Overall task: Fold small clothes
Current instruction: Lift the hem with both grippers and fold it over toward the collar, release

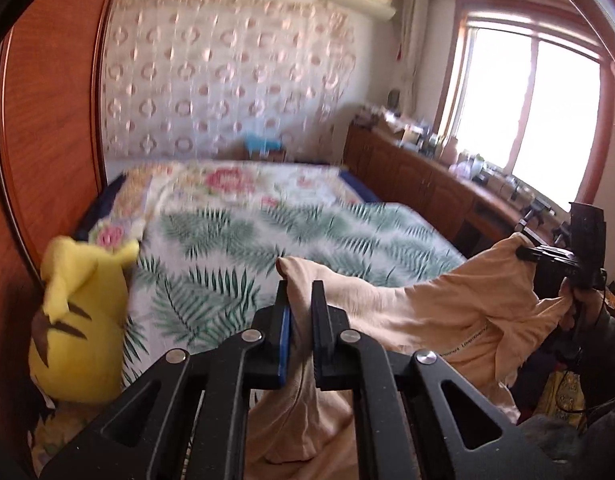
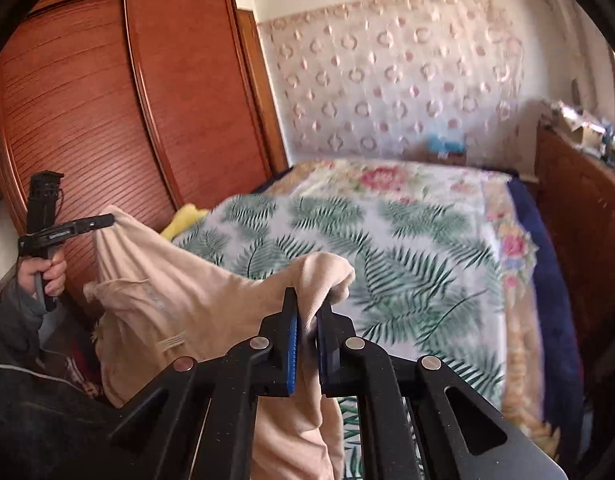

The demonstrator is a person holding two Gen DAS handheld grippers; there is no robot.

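Observation:
A small beige garment (image 1: 439,312) hangs in the air between my two grippers, above the near edge of the bed. My left gripper (image 1: 300,286) is shut on one corner of it; cloth bunches out between the fingers. My right gripper (image 2: 307,300) is shut on the other corner of the garment (image 2: 179,292). The right gripper also shows in the left wrist view (image 1: 525,254), at the far right, pinching the cloth. The left gripper shows in the right wrist view (image 2: 107,221), at the left. The garment sags between the two holds, and its lower part hangs below both views.
The bed (image 1: 267,232) with a leaf-print cover lies ahead. A yellow plush toy (image 1: 79,320) sits at its left edge by the wooden wardrobe (image 2: 107,100). A wooden sideboard (image 1: 427,176) with clutter runs along the right under the window.

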